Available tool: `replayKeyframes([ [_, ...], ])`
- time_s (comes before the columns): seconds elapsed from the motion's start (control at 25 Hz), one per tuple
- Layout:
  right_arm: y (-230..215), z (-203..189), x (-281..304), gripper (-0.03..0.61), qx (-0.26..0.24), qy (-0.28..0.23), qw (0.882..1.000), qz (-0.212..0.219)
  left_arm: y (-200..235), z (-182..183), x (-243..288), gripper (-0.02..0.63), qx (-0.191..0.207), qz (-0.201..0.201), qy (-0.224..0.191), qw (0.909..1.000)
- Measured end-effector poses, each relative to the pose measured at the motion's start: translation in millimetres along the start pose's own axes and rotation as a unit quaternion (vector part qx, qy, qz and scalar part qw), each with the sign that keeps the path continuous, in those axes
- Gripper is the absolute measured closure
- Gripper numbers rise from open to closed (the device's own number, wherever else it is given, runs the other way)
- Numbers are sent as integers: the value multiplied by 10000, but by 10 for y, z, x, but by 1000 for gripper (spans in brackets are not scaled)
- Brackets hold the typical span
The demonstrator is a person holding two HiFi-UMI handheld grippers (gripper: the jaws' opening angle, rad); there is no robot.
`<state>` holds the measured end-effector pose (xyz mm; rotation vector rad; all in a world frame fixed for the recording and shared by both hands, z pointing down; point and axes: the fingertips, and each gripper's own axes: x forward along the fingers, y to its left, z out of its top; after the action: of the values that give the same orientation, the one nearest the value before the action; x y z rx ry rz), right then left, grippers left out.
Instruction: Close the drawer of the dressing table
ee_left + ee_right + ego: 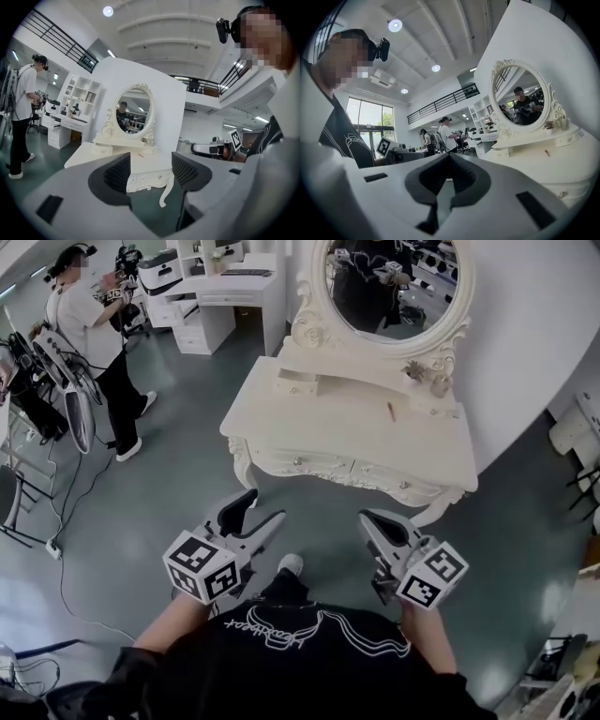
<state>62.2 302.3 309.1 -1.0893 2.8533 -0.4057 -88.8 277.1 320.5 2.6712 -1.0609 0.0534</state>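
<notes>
The white dressing table (328,418) with its oval mirror (389,282) stands ahead of me on the grey-green floor. Its two drawer fronts (314,463) with small knobs look flush with the carved front edge. My left gripper (255,514) is held in the air well short of the table, jaws open and nothing between them; in the left gripper view (150,161) the table's front shows through the gap. My right gripper (367,519) hovers beside it, also away from the table, with its jaws shut (449,157) and empty.
A person (94,334) stands at the far left beside a white desk with shelves (216,296). Cables (66,549) run across the floor at left. A small potted plant (415,373) and a thin stick (391,411) lie on the tabletop. A white stool (572,432) is at right.
</notes>
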Motion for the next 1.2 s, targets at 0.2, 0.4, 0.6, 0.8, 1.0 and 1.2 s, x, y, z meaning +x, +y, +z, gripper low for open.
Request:
replayKeyframes([
  [0.2, -310, -18, 188, 575, 101, 54, 9999, -90, 246, -40, 292, 351, -93, -36, 120, 9999],
  [0.4, -822, 21, 483, 574, 196, 88, 9995, -243, 635, 5, 801, 351, -135, -65, 237, 9996],
  [0.6, -1405, 157, 858, 574, 296, 80, 9988, -393, 1129, 145, 1410, 351, -174, -116, 317, 9993],
  [0.8, -1946, 309, 1257, 575, 368, 141, 9976, -560, 1597, 253, 1988, 351, -293, -210, 396, 9986],
  [1.0, -2316, 401, 1581, 575, 340, 262, 9967, -685, 2018, 254, 2406, 351, -316, -226, 529, 9978],
  [1.2, -2565, 418, 1727, 575, 379, 292, 9958, -783, 2359, 218, 2657, 351, -392, -68, 585, 9975],
])
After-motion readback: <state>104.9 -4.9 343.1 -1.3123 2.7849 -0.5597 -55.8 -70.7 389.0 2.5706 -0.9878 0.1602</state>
